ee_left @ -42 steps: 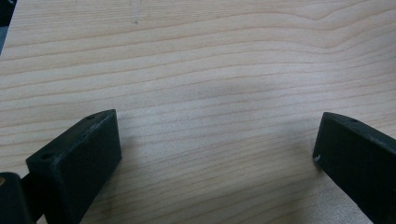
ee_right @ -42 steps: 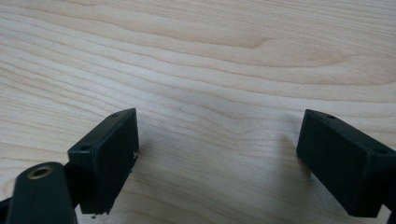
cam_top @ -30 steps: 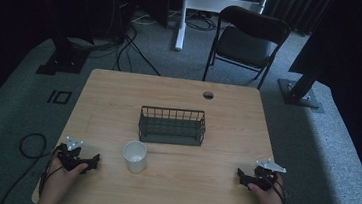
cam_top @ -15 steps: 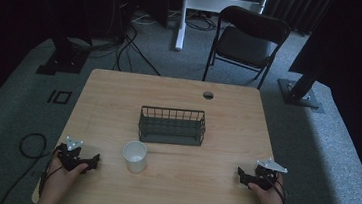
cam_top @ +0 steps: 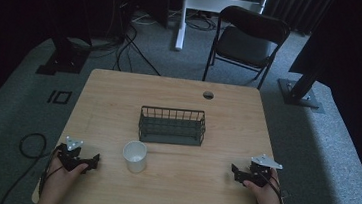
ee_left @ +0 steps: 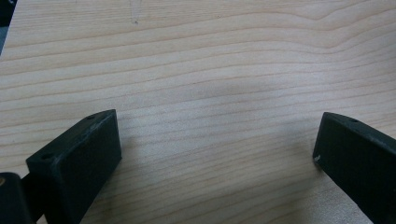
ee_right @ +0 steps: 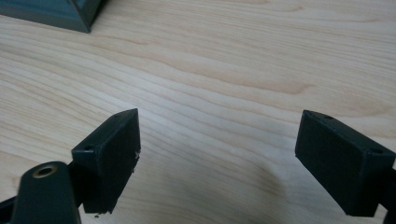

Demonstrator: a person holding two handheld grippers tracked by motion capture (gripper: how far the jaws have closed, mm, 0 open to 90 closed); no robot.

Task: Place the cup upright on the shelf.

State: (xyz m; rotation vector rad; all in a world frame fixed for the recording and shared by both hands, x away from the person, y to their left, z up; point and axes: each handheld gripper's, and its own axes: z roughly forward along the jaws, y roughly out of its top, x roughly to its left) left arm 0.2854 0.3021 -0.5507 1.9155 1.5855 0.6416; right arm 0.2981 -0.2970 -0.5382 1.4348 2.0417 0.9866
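A dark wire basket (cam_top: 172,126) stands at the middle of the wooden table (cam_top: 119,101). A white cup (cam_top: 134,156) stands upright in front of it, a little to the left. My left gripper (cam_top: 96,161) rests low at the table's front left, left of the cup, open with bare wood between its jaws (ee_left: 217,140). My right gripper (cam_top: 233,171) rests at the front right, also open over bare wood (ee_right: 217,144). A corner of the basket (ee_right: 56,14) shows at the top left of the right gripper view.
A black folding chair (cam_top: 247,40) stands beyond the table's far edge. A round cable hole (cam_top: 208,94) sits near the far edge. Cables lie on the grey carpet at the left (cam_top: 29,142). Dark stands flank the table.
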